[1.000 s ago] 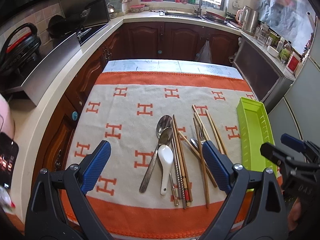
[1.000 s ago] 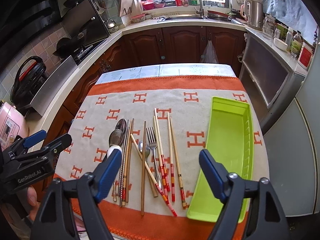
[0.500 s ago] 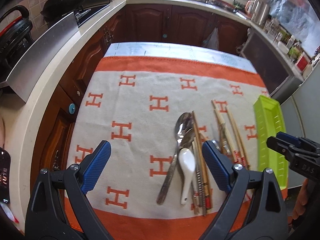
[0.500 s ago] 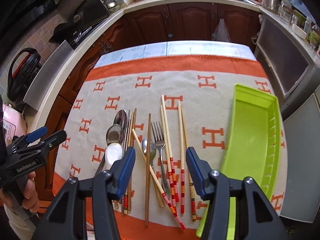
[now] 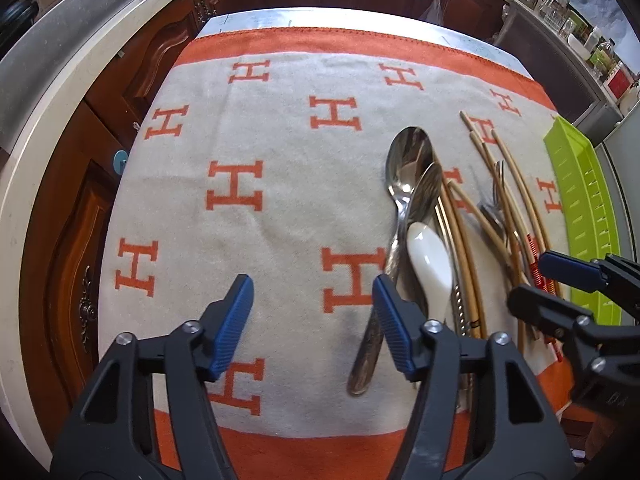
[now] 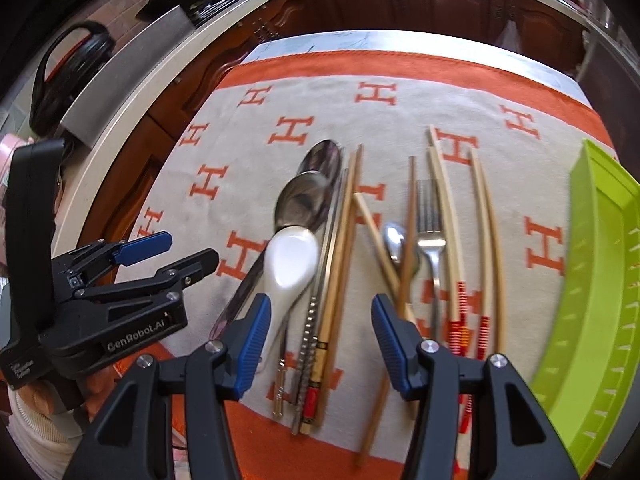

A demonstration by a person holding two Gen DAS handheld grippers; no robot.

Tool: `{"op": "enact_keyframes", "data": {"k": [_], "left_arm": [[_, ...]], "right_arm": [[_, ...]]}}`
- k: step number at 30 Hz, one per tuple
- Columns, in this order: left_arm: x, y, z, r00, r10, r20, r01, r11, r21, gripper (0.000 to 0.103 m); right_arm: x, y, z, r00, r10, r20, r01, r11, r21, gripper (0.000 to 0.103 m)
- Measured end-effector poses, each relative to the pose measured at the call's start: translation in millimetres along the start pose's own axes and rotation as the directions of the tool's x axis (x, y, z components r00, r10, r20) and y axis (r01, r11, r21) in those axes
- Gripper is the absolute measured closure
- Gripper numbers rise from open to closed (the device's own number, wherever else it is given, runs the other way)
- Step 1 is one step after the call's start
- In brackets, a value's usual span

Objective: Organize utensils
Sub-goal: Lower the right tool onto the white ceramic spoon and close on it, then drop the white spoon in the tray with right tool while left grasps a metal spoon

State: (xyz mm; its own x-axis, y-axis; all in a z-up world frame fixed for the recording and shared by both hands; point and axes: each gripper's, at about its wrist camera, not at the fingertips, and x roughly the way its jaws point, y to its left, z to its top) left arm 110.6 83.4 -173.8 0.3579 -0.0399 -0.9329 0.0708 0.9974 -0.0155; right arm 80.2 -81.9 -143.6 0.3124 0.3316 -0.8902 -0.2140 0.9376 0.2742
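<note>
Utensils lie in a row on the orange-and-grey cloth (image 5: pixel 280 140): two metal spoons (image 5: pixel 408 160), a white ceramic spoon (image 5: pixel 430 264), a fork (image 6: pixel 430 220), a small spoon (image 6: pixel 394 240) and several chopsticks (image 6: pixel 486 220). My left gripper (image 5: pixel 314 312) hangs low over the cloth just left of the spoons. Its jaws are closing with only cloth between them, and its right finger (image 5: pixel 390 320) overlaps the metal spoon handle. My right gripper (image 6: pixel 320 320) stands open low over the chopstick handles (image 6: pixel 320 340), which lie between its fingers untouched.
A lime green tray (image 6: pixel 600 260) lies along the cloth's right side, seen edge-on as the green tray (image 5: pixel 584 208) in the left wrist view. Each gripper shows in the other's view: left gripper (image 6: pixel 188 250), right gripper (image 5: pixel 536 284). Wooden cabinets and a pale counter edge surround the table.
Both grippers have come down close to the cloth and tilted more steeply. Both pairs of jaws have narrowed. The utensils have not moved.
</note>
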Motion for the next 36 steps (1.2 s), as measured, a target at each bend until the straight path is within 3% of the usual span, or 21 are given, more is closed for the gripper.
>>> {"op": "enact_keyframes", "data": {"k": [6, 17, 22, 23, 27, 36], "left_arm": [[6, 12, -17, 0.999, -0.022, -0.023, 0.021, 0.999, -0.034, 0.047], [1, 38, -26, 1.0, -0.023, 0.005, 0.023, 0.993, -0.116, 0.047], [-1, 38, -28, 0.999, -0.028, 0.022, 0.03, 0.993, -0.113, 0.047], [-1, 38, -28, 0.999, -0.029, 0.025, 0.032, 0.993, -0.113, 0.047], [-4, 37, -31, 0.998, -0.044, 0.037, 0.048, 0.992, -0.114, 0.047], [-8, 39, -32, 0.996, -0.073, 0.057, 0.08, 0.989, -0.121, 0.047]], "right_arm": [[19, 23, 3, 1.0, -0.015, 0.014, 0.016, 0.998, -0.056, 0.051], [43, 43, 7, 0.99, -0.137, 0.018, 0.138, 0.982, -0.128, 0.051], [52, 48, 5, 0.981, -0.191, 0.018, 0.192, 0.969, -0.153, 0.067], [52, 48, 4, 0.982, -0.186, 0.021, 0.187, 0.971, -0.151, 0.073], [49, 41, 4, 0.988, -0.151, 0.02, 0.152, 0.983, -0.098, 0.075], [39, 10, -2, 0.999, 0.043, 0.021, -0.044, 0.997, 0.061, 0.078]]}}
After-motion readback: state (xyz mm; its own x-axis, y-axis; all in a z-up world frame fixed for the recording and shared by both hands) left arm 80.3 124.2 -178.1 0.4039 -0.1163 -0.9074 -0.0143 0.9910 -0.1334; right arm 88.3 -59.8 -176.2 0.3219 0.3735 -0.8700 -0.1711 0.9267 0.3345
